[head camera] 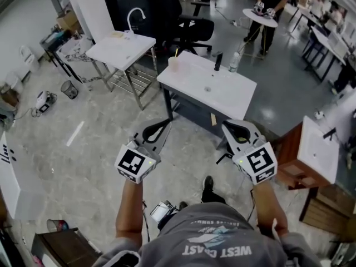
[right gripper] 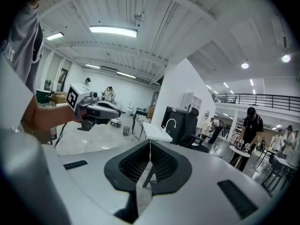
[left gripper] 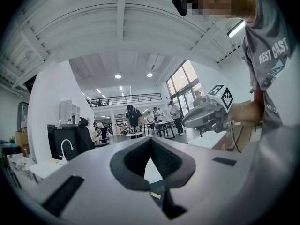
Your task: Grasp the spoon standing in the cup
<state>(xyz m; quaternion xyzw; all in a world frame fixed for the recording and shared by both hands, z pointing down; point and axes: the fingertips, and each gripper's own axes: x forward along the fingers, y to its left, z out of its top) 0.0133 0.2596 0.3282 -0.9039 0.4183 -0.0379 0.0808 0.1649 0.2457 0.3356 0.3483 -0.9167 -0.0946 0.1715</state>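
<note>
In the head view a pale cup (head camera: 173, 64) stands at the far left corner of a white sink-top table (head camera: 222, 96), and a thin spoon (head camera: 176, 53) sticks up out of it. Both grippers hang in the air short of the table's near edge, well away from the cup. My left gripper (head camera: 168, 121) (left gripper: 150, 138) has its jaws closed tip to tip, with nothing between them. The right gripper (head camera: 225, 123) (right gripper: 150, 142) is shut and empty too. Neither gripper view shows the cup clearly.
A black bottle (head camera: 218, 61) and a clear bottle (head camera: 234, 62) stand at the table's far edge. A second white table with a faucet (head camera: 119, 50) is at the left, a black office chair (head camera: 189, 26) behind. A wooden cabinet with a basin (head camera: 318, 149) stands right.
</note>
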